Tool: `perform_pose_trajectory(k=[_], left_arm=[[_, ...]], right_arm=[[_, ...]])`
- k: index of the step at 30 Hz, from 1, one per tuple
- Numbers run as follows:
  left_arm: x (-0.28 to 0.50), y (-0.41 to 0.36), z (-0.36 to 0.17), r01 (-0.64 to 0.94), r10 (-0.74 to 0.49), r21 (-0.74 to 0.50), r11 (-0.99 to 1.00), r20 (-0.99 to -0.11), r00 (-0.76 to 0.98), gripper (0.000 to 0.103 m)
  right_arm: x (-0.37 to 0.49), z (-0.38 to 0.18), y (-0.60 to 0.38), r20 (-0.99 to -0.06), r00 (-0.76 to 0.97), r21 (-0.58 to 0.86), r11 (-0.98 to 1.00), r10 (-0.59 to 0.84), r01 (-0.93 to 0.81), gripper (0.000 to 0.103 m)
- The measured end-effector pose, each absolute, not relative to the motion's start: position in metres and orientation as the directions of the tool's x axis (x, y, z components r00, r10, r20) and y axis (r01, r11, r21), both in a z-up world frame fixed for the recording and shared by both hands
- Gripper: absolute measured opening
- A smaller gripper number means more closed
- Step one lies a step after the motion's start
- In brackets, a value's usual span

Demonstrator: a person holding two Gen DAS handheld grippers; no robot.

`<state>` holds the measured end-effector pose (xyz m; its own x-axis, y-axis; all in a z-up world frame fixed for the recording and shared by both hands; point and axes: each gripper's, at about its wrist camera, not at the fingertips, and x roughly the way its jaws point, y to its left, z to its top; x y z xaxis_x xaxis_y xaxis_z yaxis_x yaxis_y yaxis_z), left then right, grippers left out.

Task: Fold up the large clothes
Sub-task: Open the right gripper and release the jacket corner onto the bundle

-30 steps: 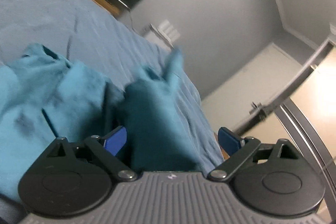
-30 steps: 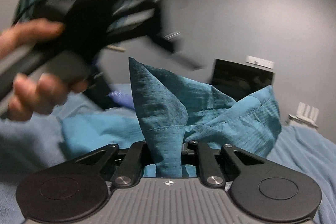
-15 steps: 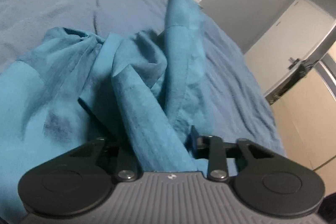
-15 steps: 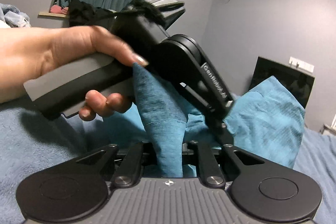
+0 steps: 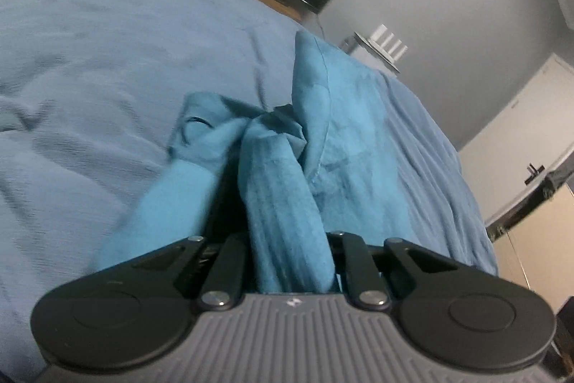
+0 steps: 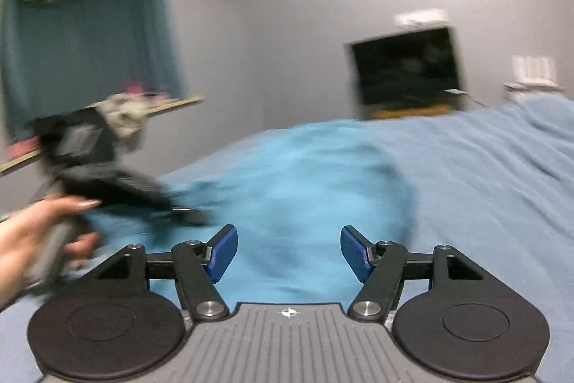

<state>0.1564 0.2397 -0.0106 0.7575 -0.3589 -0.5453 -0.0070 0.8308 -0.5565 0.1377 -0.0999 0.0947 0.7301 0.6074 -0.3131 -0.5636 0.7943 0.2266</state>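
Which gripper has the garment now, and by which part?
Left gripper closing on a bunched fold of the teal garment; which part can't be told. Right gripper opening, nothing between.

The teal garment (image 5: 344, 139) lies crumpled in a loose heap on the bed. One thick bunched fold rises from the pile toward the left wrist camera, and a pointed corner stands upright behind it.

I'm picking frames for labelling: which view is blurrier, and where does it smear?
Right wrist view: heavy motion blur smears the teal cloth garment, the hand and dark wall-mounted screen. Left wrist view: mostly sharp, dim, fisheye-bent; slight blur on the blue bedspread.
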Motion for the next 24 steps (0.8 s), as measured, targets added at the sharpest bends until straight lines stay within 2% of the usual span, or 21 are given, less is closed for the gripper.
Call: perform_pose_trajectory(k=[5, 8, 9, 10, 13, 17, 20, 21, 24], left_arm=[[0.146, 0.277, -0.029, -0.098, -0.327, -0.623, 0.776, -0.531, 0.782, 0.009], [0.142, 0.291, -0.039, -0.134, -0.315, -0.642, 0.755, -0.534, 0.784, 0.004], [0.141, 0.292, -0.041, -0.156, -0.285, -0.614, 0.773, -0.556, 0.78, 0.001], [0.141, 0.293, -0.042, -0.166, -0.262, -0.587, 0.792, -0.574, 0.776, 0.001], [0.136, 0.301, -0.044, -0.163, -0.273, -0.612, 0.774, -0.554, 0.786, 0.001], [0.132, 0.297, -0.037, -0.148, -0.245, -0.583, 0.799, -0.54, 0.805, 0.001], [0.121, 0.297, -0.018, -0.15, -0.164, -0.547, 0.824, -0.483, 0.86, 0.01], [0.115, 0.297, -0.01, -0.141, -0.145, -0.548, 0.825, -0.445, 0.884, 0.018], [0.096, 0.291, 0.017, -0.04, -0.136, -0.558, 0.829, -0.271, 0.953, 0.031]], right_arm=[[0.16, 0.061, -0.094, -0.415, 0.749, 0.179, 0.853, 0.517, -0.49, 0.061], [0.167, 0.051, -0.077, -0.41, 0.738, 0.131, 0.835, 0.537, -0.535, 0.06], [0.167, 0.05, -0.071, -0.401, 0.738, 0.103, 0.827, 0.543, -0.552, 0.058], [0.17, 0.049, -0.062, -0.403, 0.733, 0.077, 0.819, 0.547, -0.569, 0.05], [0.182, 0.052, -0.054, -0.406, 0.719, 0.062, 0.802, 0.564, -0.595, 0.038], [0.184, 0.045, -0.026, -0.402, 0.711, -0.001, 0.776, 0.577, -0.631, 0.032], [0.179, 0.049, -0.019, -0.396, 0.705, -0.015, 0.763, 0.588, -0.646, 0.031], [0.179, 0.051, -0.021, -0.391, 0.702, -0.005, 0.761, 0.595, -0.648, 0.031], [0.181, 0.049, -0.028, -0.387, 0.697, 0.037, 0.765, 0.604, -0.643, 0.031]])
